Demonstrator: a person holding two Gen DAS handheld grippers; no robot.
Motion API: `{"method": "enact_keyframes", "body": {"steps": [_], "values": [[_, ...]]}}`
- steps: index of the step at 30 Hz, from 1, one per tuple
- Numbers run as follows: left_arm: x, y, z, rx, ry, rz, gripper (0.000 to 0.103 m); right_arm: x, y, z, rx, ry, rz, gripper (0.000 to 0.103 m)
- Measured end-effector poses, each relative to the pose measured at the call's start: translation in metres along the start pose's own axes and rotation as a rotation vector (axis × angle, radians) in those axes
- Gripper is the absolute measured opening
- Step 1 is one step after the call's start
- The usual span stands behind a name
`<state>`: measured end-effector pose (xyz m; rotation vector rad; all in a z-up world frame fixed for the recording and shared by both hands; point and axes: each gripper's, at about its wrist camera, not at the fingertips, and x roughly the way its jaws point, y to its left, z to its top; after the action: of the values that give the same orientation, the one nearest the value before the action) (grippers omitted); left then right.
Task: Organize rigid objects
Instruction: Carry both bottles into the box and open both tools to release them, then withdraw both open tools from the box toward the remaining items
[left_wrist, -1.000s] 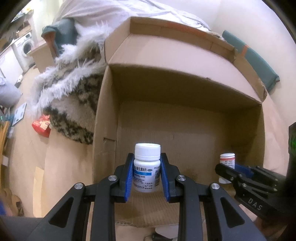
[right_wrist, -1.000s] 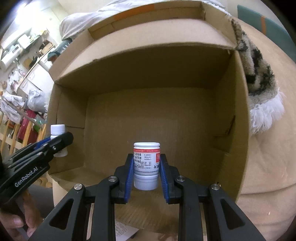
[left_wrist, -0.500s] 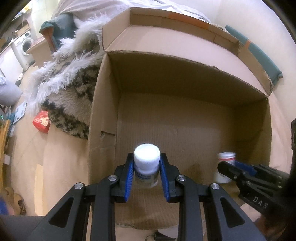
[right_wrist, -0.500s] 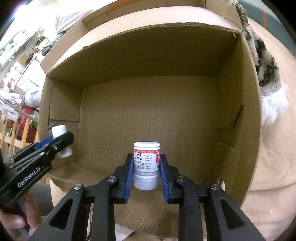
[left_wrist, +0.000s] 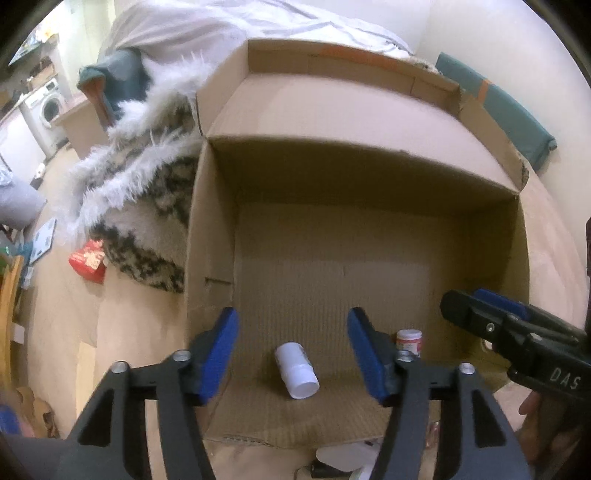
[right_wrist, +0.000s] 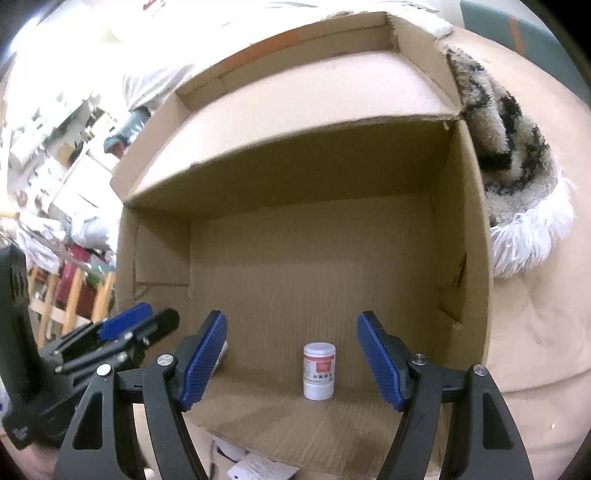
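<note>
Inside cardboard box (left_wrist: 369, 229), white bottle (left_wrist: 296, 370) toppled, red-labelled bottle (right_wrist: 319, 370) upright

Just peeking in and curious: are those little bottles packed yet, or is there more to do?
Both are in the cardboard box already. The red-labelled pill bottle stands upright; the white pill bottle lies on its side. Nothing is in hand: the left gripper and right gripper have just been opening, pads clear of the bottles. What may remain is righting the tipped bottle; no other loose items are clearly visible.
</note>
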<state>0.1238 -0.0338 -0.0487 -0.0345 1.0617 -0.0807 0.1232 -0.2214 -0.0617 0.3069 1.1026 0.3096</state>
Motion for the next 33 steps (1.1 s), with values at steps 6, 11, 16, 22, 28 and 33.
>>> {"method": "enact_keyframes", "body": {"steps": [6, 11, 16, 22, 28, 33], "values": [[-0.004, 0.005, 0.006, -0.038, 0.005, -0.033, 0.072, -0.007, -0.001, 0.0, -0.013, -0.018, -0.015, 0.077], [-0.014, 0.011, 0.009, -0.07, -0.015, -0.068, 0.072, -0.007, 0.003, 0.0, -0.026, -0.019, -0.015, 0.077], [-0.03, 0.009, 0.007, -0.048, -0.051, -0.051, 0.072, -0.022, 0.005, -0.002, -0.028, -0.051, -0.002, 0.077], [-0.047, 0.015, 0.002, -0.05, -0.083, -0.017, 0.072, -0.039, 0.002, -0.01, -0.014, -0.064, -0.006, 0.077], [-0.054, 0.029, -0.006, -0.06, -0.051, 0.013, 0.072, -0.073, 0.005, -0.019, -0.071, -0.104, -0.049, 0.077], [-0.057, 0.044, -0.015, -0.094, -0.023, 0.017, 0.072, -0.087, -0.006, -0.04, -0.035, -0.089, -0.052, 0.077]]}}
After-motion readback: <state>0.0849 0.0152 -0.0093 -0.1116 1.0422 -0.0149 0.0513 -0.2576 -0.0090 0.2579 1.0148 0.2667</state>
